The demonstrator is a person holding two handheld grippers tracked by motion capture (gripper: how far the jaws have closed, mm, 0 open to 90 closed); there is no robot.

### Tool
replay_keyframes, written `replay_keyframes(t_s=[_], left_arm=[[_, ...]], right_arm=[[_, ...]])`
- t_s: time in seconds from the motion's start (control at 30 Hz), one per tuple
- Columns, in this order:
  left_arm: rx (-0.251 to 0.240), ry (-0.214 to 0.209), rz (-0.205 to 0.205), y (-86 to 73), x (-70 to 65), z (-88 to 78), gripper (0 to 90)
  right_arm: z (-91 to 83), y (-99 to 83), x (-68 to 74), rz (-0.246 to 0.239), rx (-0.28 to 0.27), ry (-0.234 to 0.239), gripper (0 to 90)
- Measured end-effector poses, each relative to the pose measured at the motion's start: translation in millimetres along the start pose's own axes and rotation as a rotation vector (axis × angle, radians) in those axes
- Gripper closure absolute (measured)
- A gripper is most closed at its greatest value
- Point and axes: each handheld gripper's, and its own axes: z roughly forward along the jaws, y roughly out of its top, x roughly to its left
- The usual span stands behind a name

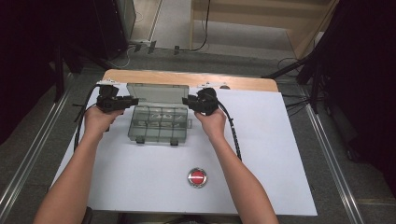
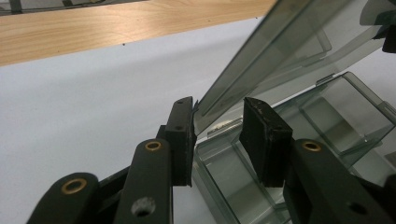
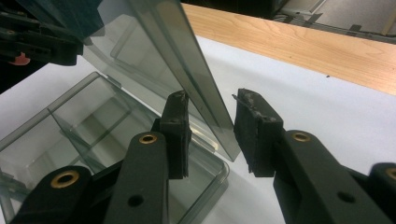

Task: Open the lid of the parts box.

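A smoky clear plastic compartment box (image 1: 159, 125) sits on the white sheet, its hinged lid (image 1: 158, 93) raised at the back. My left gripper (image 1: 133, 100) is at the lid's left end and my right gripper (image 1: 186, 100) at its right end. In the left gripper view the lid (image 2: 261, 60) has its corner between the jaws of the left gripper (image 2: 217, 116), against the left pad and apart from the right one. In the right gripper view the lid's edge (image 3: 196, 79) runs between the jaws of the right gripper (image 3: 210, 112), with a gap to the right pad. The compartments (image 3: 93, 121) look empty.
A round red button (image 1: 197, 177) lies on the white sheet (image 1: 271, 154) near the front, between the forearms. A wooden table edge (image 1: 187, 78) runs behind the box. Cables trail from both grippers along the sheet's sides.
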Motion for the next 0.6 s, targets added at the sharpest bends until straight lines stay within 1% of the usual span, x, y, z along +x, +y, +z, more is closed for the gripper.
replay_keyframes(t_s=[0.2,0.27,0.43,0.5,0.53,0.6], left_arm=[[0.0,-0.004,-0.019,-0.4,1.4,1.1,64.2],[-0.003,-0.002,-0.021,-0.5,1.4,1.7,64.2],[-0.003,-0.001,-0.027,-0.7,2.0,2.5,64.3],[0.002,-0.004,-0.043,-0.9,2.4,2.8,64.3],[0.004,-0.006,-0.043,-1.0,2.8,2.9,64.3],[0.006,-0.004,-0.04,-1.1,2.9,3.2,64.3]], right_arm=[[4.2,-1.7,-1.6,0.002,-0.02,0.003,67.9],[6.0,-2.2,-0.7,-0.005,-0.023,-0.01,68.4],[7.5,-2.9,-1.8,-0.004,-0.032,-0.02,70.2],[8.8,-2.9,-2.4,-0.004,-0.036,-0.026,71.3],[9.2,-2.8,-2.8,-0.008,-0.038,-0.029,71.7],[10.9,-2.9,-4.0,0.005,-0.043,-0.032,72.5]])
